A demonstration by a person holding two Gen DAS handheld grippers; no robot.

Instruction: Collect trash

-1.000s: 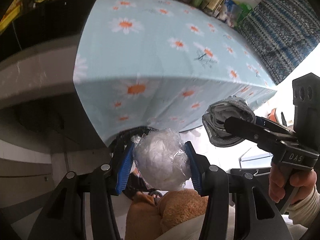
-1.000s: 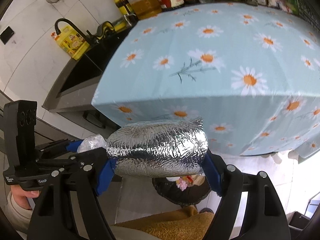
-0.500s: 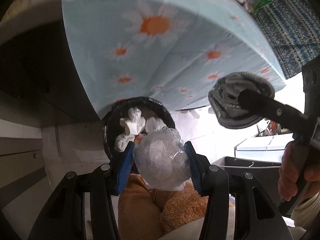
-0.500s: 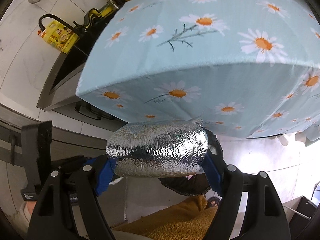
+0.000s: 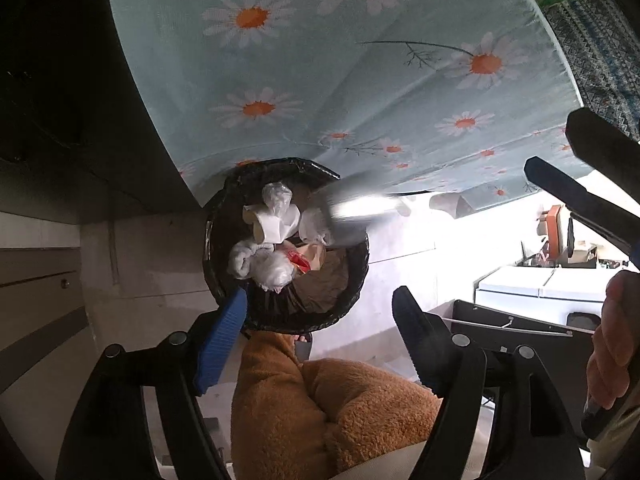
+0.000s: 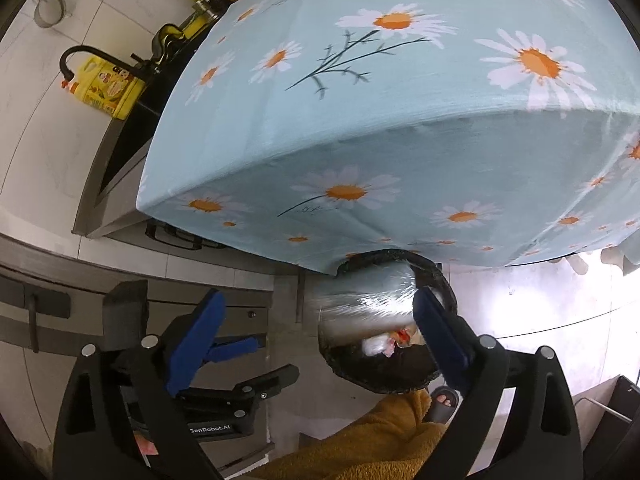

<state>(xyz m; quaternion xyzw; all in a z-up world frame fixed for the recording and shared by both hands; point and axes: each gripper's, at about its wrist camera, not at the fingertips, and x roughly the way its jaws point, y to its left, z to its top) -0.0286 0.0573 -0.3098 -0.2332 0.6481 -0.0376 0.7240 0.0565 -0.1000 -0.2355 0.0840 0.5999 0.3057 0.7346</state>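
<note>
Both the left gripper and right gripper gape wide, holding nothing — the foil wad blurs mid-drop over the bin, among tissues. Judged best: hold above the rim until it settles.

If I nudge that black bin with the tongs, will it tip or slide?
Probably slides rather than tips: the bin looks wide and low, with only tissues and light wrappers inside. Its loose liner would likely crumple or snag first. Its base is hidden, so grip is uncertain.
</note>
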